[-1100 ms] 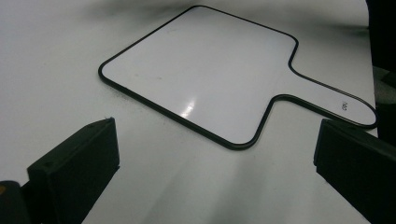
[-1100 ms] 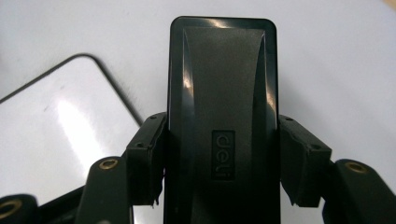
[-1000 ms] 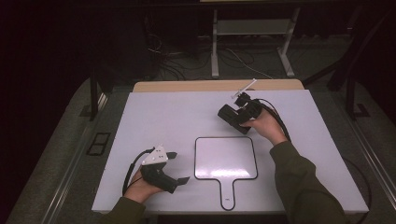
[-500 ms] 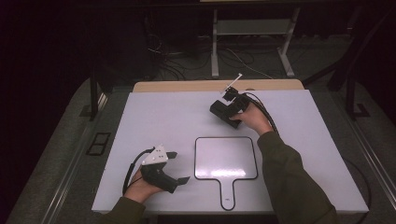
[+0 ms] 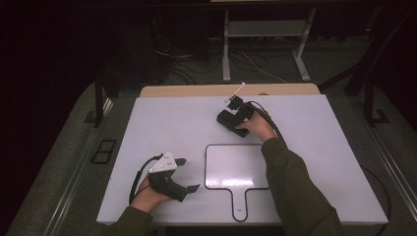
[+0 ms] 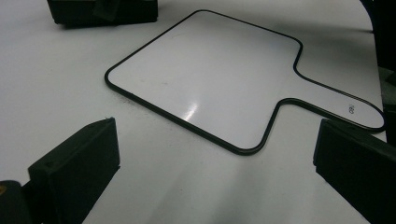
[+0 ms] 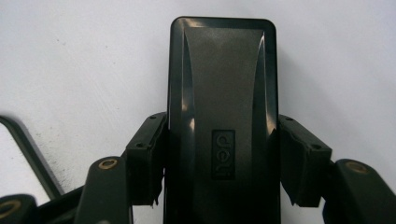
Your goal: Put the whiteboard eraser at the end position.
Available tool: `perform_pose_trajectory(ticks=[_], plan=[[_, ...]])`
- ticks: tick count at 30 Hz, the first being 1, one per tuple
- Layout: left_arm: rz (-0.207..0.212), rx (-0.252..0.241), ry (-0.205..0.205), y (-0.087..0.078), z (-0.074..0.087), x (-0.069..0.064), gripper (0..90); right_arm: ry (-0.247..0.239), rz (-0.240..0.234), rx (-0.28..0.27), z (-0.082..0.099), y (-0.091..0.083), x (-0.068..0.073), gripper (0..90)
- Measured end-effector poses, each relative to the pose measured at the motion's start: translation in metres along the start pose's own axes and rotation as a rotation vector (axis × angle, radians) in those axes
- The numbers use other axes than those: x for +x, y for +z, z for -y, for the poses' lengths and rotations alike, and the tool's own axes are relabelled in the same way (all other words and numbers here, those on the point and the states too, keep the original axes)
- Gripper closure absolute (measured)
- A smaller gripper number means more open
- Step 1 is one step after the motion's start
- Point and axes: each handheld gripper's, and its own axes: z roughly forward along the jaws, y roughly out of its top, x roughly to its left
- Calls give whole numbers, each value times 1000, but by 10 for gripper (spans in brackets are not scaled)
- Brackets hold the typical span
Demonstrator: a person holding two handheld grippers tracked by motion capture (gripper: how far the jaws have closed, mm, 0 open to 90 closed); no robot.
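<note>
Nearest the person, the left gripper [image 5: 184, 174] rested low on the white table [image 5: 162, 123], just off the left side of the paddle-shaped whiteboard [image 5: 237, 164]. Its jaws stood wide apart with nothing between them; in the left gripper view the two black pads [image 6: 77, 170] framed bare tabletop, and the whiteboard [image 6: 210, 79] lay beyond them, flat, with its black-edged rim and its rounded handle reaching toward the right of that view. The left hand [image 5: 147, 194] gripped the tool from beneath, and a black cable looped from it toward the table's near edge.

The whiteboard sat flat in the middle of the near half of the table, handle pointing toward the person.

Beyond the whiteboard's far edge, and just clear of it, the right gripper [image 5: 231, 120] was closed on a black whiteboard eraser [image 5: 230, 121]. The right gripper view showed the eraser [image 7: 223, 93] lengthwise between the two pads, each pressed against one long side, its far end reaching past them over the white surface, and a corner of the whiteboard [image 7: 28, 149] at the lower left. The right hand [image 5: 255, 127] held the gripper low, the eraser at or just above the table; whether it touched could not be told.
</note>
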Motion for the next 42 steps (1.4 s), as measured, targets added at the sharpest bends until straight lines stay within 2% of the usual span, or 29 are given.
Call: perform_pose_trajectory(ticks=[2,8,15,19,28,33,36,39,42], plan=[[-10,3,6,1,0,1,0,-10,5,1,0,2,0,382],[-50,18,-14,3,1,3,0,-9,6,-6,1,3,-1,380],[-54,10,-35,2,2,4,0,0,-6,-29,2,1,-2,370],[-52,10,-38,2,2,4,0,36,-21,-79,1,-7,-1,334],[-47,16,-36,2,2,3,0,53,-15,-139,2,-22,0,214],[-47,16,-38,2,3,3,0,55,18,-180,5,-30,0,174],[-50,7,-47,2,2,3,0,44,64,-234,10,-37,3,168],[-48,5,-44,2,2,3,0,45,50,-273,14,-43,5,167],[-51,4,-47,1,2,3,0,33,41,-280,17,-47,8,152]])
